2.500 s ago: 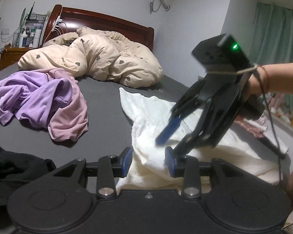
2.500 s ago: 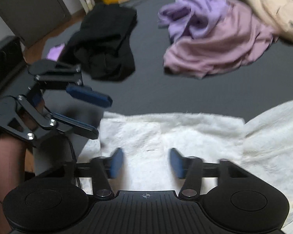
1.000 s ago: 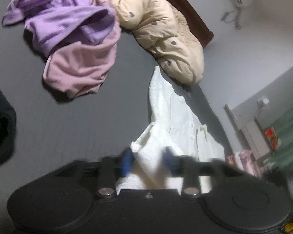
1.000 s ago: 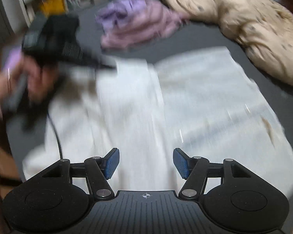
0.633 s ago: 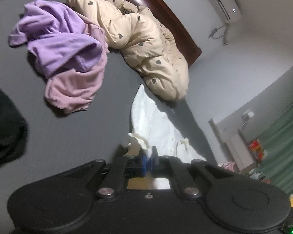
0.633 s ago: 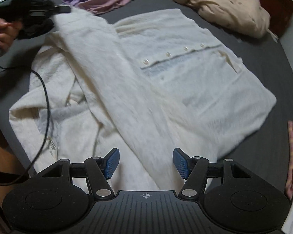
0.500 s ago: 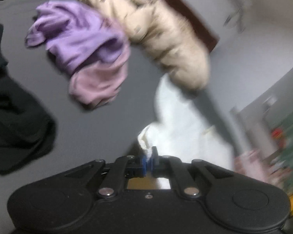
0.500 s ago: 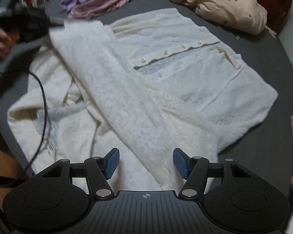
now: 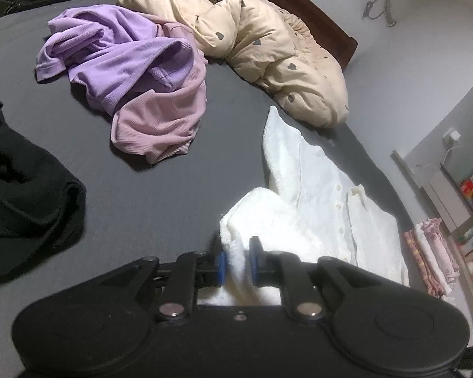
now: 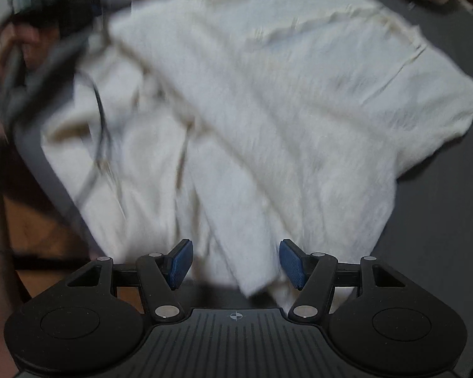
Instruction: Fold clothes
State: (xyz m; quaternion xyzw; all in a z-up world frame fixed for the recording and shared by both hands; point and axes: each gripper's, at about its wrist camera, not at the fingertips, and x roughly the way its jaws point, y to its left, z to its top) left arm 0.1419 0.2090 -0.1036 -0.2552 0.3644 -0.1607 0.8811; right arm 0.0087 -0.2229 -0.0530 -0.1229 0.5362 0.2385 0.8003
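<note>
While lying spread on the dark bed [image 9: 148, 189], the white cardigan [image 9: 324, 208] is feeding a sleeve fold between the left hand-held gripper [image 9: 237, 266], whose jaws are opening; right hand-held gripper [image 10: 235, 263] is hovering wide above its hem.

Dim, flat indoor light, soft shadows – left wrist view sharp but bent by fisheye at its edges; right wrist view smeared with motion blur throughout

My left wrist view looking low across dark grey bed [image 9: 135, 189]; right looking steeply down, close; both sharing fluffy white buttoned cardigan [image 9: 324, 208] [image 10: 268, 100].
</note>
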